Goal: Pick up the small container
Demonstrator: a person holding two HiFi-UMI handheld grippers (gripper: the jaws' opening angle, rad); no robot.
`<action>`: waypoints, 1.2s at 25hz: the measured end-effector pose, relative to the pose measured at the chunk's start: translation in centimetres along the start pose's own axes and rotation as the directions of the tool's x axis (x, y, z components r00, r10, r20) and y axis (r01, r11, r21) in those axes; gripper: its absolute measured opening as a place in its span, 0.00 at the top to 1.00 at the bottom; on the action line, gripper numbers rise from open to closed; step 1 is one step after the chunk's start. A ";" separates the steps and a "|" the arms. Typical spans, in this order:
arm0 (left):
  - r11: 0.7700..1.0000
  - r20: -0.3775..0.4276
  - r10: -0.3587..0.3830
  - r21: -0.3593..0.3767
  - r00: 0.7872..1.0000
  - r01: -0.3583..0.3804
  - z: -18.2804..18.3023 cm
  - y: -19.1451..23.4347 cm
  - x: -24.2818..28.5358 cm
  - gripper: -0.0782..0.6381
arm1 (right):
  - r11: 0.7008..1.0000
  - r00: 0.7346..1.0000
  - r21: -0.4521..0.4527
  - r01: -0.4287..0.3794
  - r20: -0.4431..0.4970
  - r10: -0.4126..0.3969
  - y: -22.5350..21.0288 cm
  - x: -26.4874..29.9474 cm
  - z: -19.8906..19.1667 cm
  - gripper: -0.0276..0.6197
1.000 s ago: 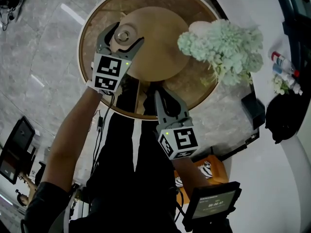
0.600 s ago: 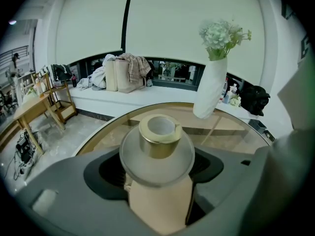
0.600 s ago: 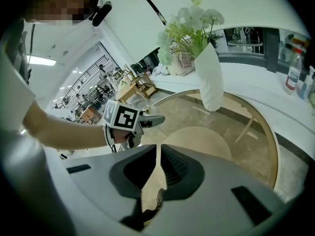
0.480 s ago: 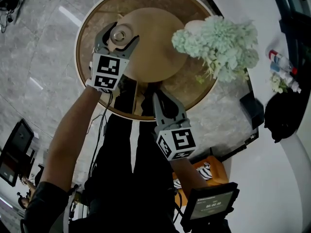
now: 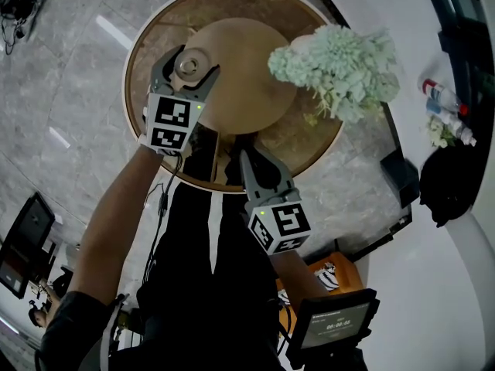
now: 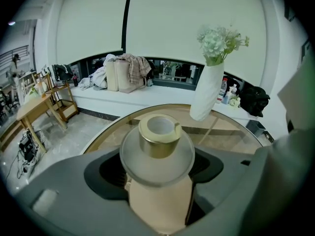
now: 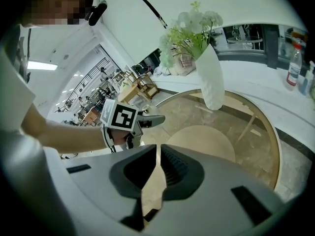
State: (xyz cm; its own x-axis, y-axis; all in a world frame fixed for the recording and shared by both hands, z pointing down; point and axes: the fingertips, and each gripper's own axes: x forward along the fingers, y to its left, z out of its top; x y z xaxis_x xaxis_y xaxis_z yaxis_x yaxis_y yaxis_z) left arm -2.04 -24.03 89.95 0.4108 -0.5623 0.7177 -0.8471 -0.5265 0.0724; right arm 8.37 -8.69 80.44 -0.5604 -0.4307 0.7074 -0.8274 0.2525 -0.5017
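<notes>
The small container (image 5: 188, 64), a frosted glass jar with a gold neck, stands near the left edge of the tan disc (image 5: 251, 83) of the round glass-topped table (image 5: 151, 33). My left gripper (image 5: 190, 62) straddles it with its jaws set wide. In the left gripper view the jar (image 6: 158, 136) fills the gap and its frosted sides meet both dark pads (image 6: 106, 173). My right gripper (image 5: 247, 157) hovers over the table's near rim, shut with nothing between its jaws (image 7: 158, 156). The right gripper view shows the left gripper (image 7: 140, 122) from the side.
A white vase of pale green flowers (image 5: 332, 56) stands on the table's right half, close to the disc. Beyond the table a white ledge carries bottles (image 5: 442, 100) and a black bag (image 5: 452, 180). An orange box (image 5: 336, 273) and a screen (image 5: 332, 327) lie near my feet.
The left gripper's jaws have drawn in slightly around the jar. The view has drifted, but both grippers keep their places relative to the table.
</notes>
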 end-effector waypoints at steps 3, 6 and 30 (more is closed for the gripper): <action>1.000 0.021 0.001 -0.009 1.000 -0.001 1.3 -0.2 -1.8 0.41 | 1.000 1.000 -0.004 -0.009 0.007 0.009 1.1 -0.7 0.8 0.94; 1.000 0.026 0.008 -0.021 1.000 -0.007 2.9 -0.5 -4.3 0.41 | 1.000 1.000 -0.013 -0.017 0.012 0.018 2.8 -2.2 1.6 0.94; 0.999 0.083 -0.023 -0.025 0.996 0.025 15.0 -7.4 -27.8 0.41 | 0.986 0.993 -0.166 0.001 0.118 0.019 12.0 -17.0 12.5 0.95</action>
State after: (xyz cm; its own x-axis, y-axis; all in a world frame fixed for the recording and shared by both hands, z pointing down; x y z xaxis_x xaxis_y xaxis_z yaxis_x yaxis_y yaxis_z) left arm -2.16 -14.04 59.07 0.4563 -0.6010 0.6562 -0.8448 -0.5243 0.1073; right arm 8.45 -9.18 56.11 -0.5679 -0.5251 0.6338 -0.8224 0.3926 -0.4116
